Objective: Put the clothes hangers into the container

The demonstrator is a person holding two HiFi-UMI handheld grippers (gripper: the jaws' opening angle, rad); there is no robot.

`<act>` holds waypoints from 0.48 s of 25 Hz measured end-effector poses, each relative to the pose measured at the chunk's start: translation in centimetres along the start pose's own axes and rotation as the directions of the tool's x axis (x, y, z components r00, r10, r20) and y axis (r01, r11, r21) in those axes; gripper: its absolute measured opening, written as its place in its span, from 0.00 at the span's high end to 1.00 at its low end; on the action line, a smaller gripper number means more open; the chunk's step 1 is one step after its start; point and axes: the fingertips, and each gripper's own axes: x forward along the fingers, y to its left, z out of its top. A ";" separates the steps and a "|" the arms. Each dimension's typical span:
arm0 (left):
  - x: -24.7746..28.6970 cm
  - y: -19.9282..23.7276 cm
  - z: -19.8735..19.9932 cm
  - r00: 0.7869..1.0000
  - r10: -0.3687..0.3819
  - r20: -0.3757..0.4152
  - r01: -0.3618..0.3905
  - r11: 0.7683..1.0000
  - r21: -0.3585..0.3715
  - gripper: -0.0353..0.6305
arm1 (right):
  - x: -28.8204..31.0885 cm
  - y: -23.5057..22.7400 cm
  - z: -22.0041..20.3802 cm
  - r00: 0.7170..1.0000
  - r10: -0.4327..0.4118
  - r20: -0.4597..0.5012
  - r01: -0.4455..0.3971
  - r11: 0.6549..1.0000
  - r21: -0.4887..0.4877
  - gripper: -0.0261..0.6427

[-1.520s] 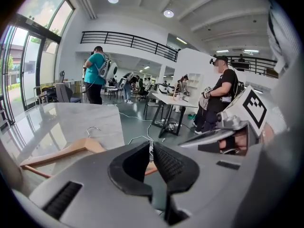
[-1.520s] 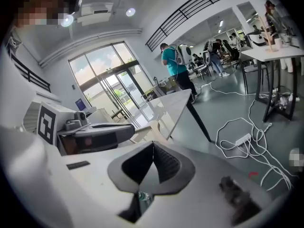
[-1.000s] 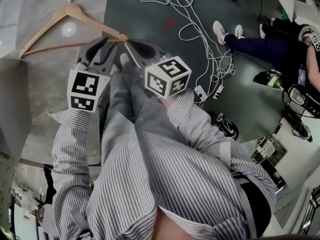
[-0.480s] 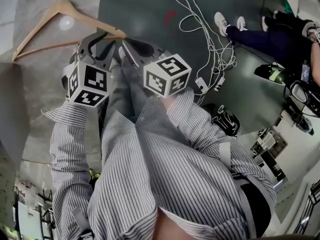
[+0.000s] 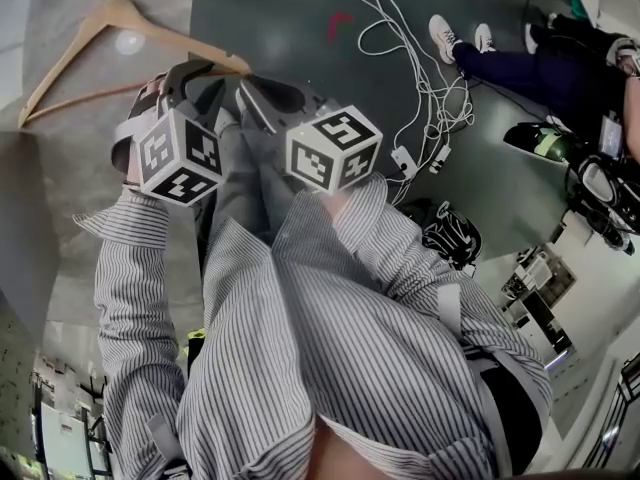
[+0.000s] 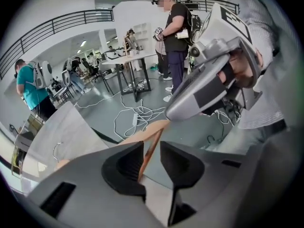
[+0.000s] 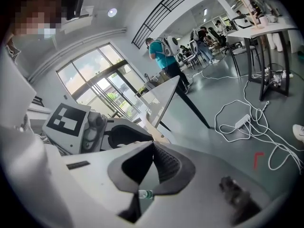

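Observation:
A wooden clothes hanger (image 5: 170, 43) with a metal hook lies on the grey table (image 5: 90, 178) at the upper left of the head view. My left gripper (image 5: 195, 73) is at the hanger's right end. In the left gripper view the hanger's thin wooden bar (image 6: 153, 146) runs between the jaws of the left gripper (image 6: 151, 145), close to the left pad with a gap on the right, so that gripper is open. My right gripper (image 5: 250, 88) hovers just right of it, and its jaws (image 7: 153, 144) are shut on nothing. I see no container.
White cables (image 5: 400, 28) trail over the dark floor right of the table, past a red mark (image 5: 338, 23). A seated person's legs and white shoes (image 5: 450, 53) are at the upper right. Equipment (image 5: 600, 198) crowds the right edge. People and tables stand farther off (image 6: 175, 27).
My left gripper has turned and moved forward a little, onto the hanger's right end. The right gripper has hardly moved. The whole view has shifted slightly.

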 end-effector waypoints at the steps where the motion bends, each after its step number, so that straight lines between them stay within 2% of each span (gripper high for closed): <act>1: 0.1 0.1 -0.1 1.000 0.006 -0.009 -0.005 1.000 0.026 0.79 | 0.0 0.0 -0.1 1.000 -0.001 -0.001 0.001 1.000 0.004 0.94; 7: 0.6 0.4 0.2 0.998 0.033 -0.045 -0.026 0.990 0.137 0.79 | -0.3 -0.9 -0.1 1.000 -0.013 0.002 0.013 0.999 0.029 0.94; 12: 0.8 1.0 0.0 0.995 0.066 -0.070 -0.055 0.987 0.148 0.79 | -0.4 -1.2 0.1 1.000 -0.016 0.005 0.015 0.999 0.048 0.94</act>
